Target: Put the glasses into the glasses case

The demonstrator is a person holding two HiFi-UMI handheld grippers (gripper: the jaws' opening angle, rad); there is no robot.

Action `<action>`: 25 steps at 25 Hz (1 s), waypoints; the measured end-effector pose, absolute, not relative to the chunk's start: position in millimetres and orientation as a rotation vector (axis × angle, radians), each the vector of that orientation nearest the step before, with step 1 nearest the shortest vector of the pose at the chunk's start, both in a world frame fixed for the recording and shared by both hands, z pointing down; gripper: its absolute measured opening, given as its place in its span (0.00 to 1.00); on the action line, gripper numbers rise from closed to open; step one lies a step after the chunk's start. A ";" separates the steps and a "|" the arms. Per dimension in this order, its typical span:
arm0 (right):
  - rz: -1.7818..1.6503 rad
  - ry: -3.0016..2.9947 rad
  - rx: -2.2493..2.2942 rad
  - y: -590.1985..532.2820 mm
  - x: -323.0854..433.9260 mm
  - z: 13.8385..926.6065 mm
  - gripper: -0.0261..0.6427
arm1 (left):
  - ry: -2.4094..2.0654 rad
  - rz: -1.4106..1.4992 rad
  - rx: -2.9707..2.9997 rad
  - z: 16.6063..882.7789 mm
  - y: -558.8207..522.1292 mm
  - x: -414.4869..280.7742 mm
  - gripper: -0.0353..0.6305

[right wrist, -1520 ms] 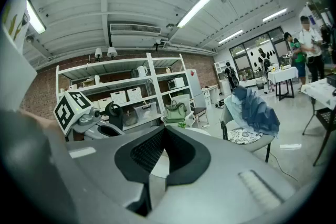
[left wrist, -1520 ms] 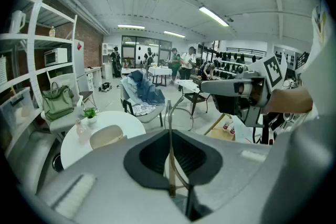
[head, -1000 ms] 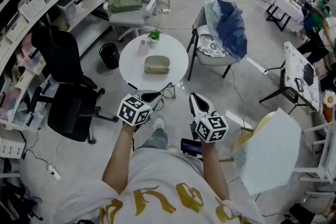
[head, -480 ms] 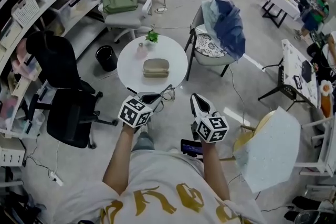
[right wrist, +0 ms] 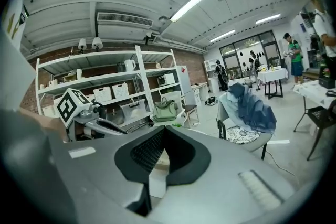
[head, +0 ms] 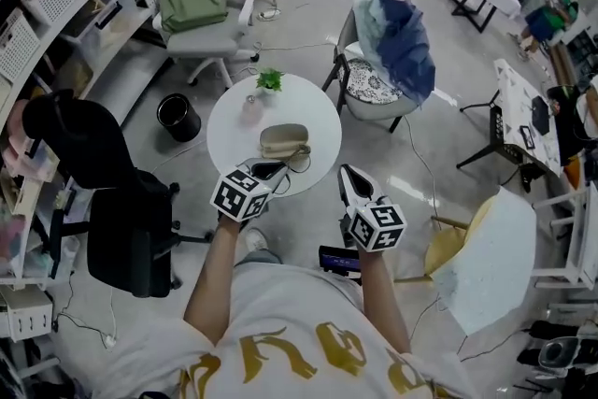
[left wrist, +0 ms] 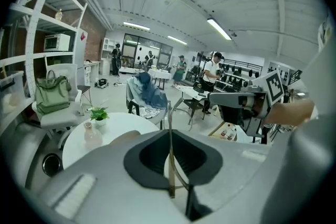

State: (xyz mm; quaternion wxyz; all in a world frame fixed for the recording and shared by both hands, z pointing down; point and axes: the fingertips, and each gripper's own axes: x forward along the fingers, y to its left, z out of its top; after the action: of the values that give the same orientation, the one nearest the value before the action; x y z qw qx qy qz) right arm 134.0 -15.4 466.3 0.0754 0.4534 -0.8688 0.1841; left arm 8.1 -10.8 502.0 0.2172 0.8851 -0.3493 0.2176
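Beside the near edge of the round white table (head: 229, 128): both tongs hang in the air just short of the tabletop, touching nothing on it
Left gripper (head: 271, 170): clenched on the thin wire-framed glasses (left wrist: 169, 160), whose frame stands upright between the jaws and loops out past the tips
Right gripper (head: 348, 180): jaws drawn together with nothing between them, level with the left one and clearly apart from it
Tan oval glasses case (head: 284, 140): lies on the near half of the table, just beyond the held glasses; its lid looks to be down, so nothing shows inside it
Other things on the table: a small green potted plant (head: 269, 81) and a pale pink bottle (head: 251, 107) at the far side, apart from the case
Black round bin (head: 175, 115): on the floor left of the table; its contents cannot be made out
Stage, as I judge it: glasses are in hand but the case is not yet open
Risk, lid: a shut case needs the empty right tongs to lift it; a light case on a smooth top could skid away instead of opening
Risk, frame: thin wire pinched at one spot may twist, bend or slip as it is lowered
Risk, reach: a long push towards the far side could knock the bottle or plant
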 end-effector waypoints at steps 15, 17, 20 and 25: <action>0.471 -2.585 1.497 -75.7 42.9 445.1 0.08 | -0.835 0.624 2.499 518.3 -76.8 -76.4 0.08; 0.478 -2.577 1.488 -76.1 39.5 448.5 0.08 | -0.830 0.619 2.501 518.3 -78.0 -77.1 0.08; 0.510 -2.563 1.468 -74.4 35.6 460.3 0.08 | -0.811 0.635 2.496 522.9 -76.0 -77.6 0.08; 0.528 -2.555 1.440 -84.7 34.1 474.1 0.08 | -0.807 0.681 2.498 529.1 -78.4 -79.9 0.08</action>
State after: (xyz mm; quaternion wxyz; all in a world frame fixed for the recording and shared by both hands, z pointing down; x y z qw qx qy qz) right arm 34.1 -84.7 474.1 0.0809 0.4815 -0.8546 0.1767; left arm -79.9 -78.4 529.1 0.2134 0.8999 -0.2907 0.2452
